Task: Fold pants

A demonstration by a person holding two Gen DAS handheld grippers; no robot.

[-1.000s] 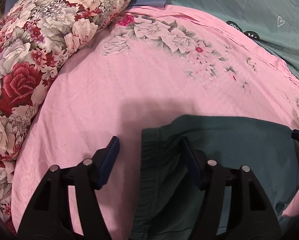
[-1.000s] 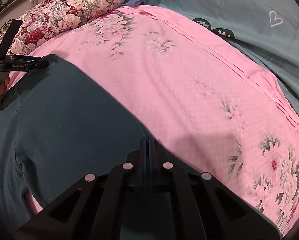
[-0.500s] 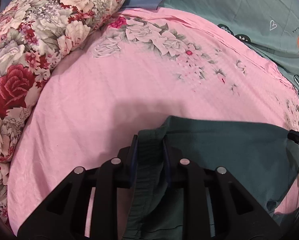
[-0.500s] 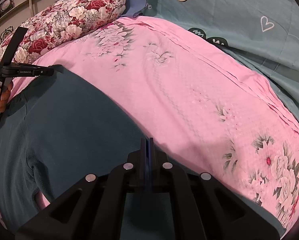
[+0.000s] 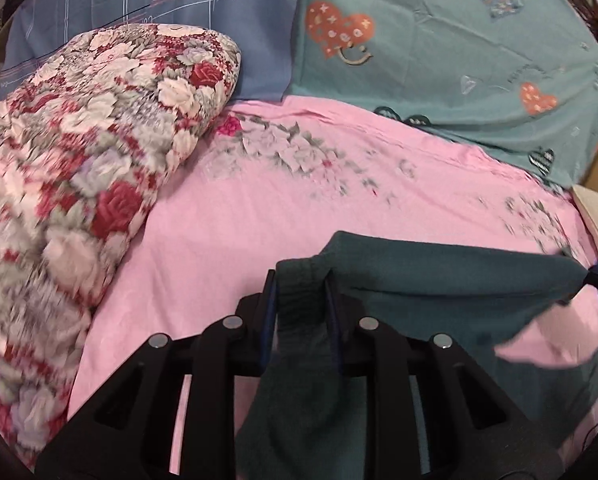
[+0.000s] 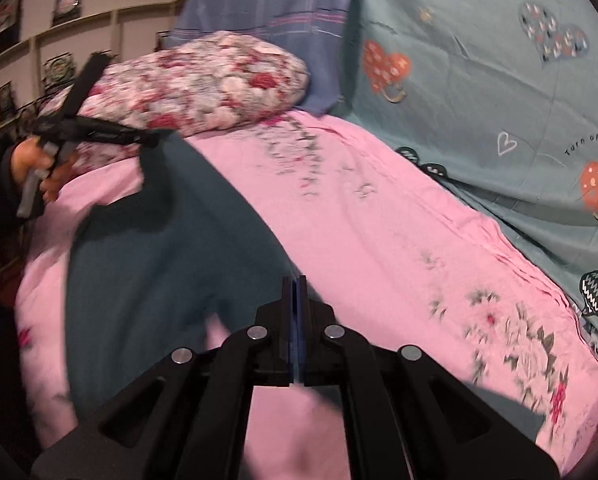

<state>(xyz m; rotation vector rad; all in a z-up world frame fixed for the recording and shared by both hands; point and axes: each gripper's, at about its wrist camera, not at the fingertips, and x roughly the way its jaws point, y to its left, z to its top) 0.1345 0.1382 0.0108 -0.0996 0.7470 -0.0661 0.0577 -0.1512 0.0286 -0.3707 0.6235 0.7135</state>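
Stretching taut above the pink bedsheet (image 5: 227,232), the dark green pants (image 5: 451,276) are clamped at one bunched corner by the left hand-held gripper (image 5: 301,300) and pinched at the other by the right hand-held gripper (image 6: 295,320).

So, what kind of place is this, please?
Most likely a bedroom. The pants hang over a bed with a pink sheet, a folded floral quilt and pillows at its head. Wall shelves stand beyond.
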